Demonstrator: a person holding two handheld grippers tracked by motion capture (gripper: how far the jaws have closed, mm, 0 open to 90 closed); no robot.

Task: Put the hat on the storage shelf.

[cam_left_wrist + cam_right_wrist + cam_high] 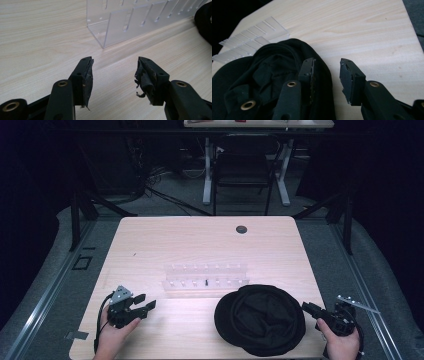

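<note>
A black cap (pixel 261 319) lies upside down on the light wooden table (pixel 200 240), at the near right. In the right gripper view the cap (pixel 269 82) spreads under the left jaw. My right gripper (pixel 311 310) is open at the cap's right rim, one jaw over the fabric and the other over bare wood, nothing pinched; between its jaws (pixel 327 75) the table shows. My left gripper (pixel 145 305) hovers open over bare wood at the near left, pointing right. Its worn pads (pixel 88 77) hold nothing, and the left gripper (pixel 113 75) faces the clear rack.
A clear acrylic slotted rack (pixel 206 279) stands across the table's middle, just beyond the cap; its corner (pixel 105 32) is close ahead of the left jaws. A round cable hole (pixel 241 229) sits near the far edge. A black chair (pixel 243 170) stands beyond the table.
</note>
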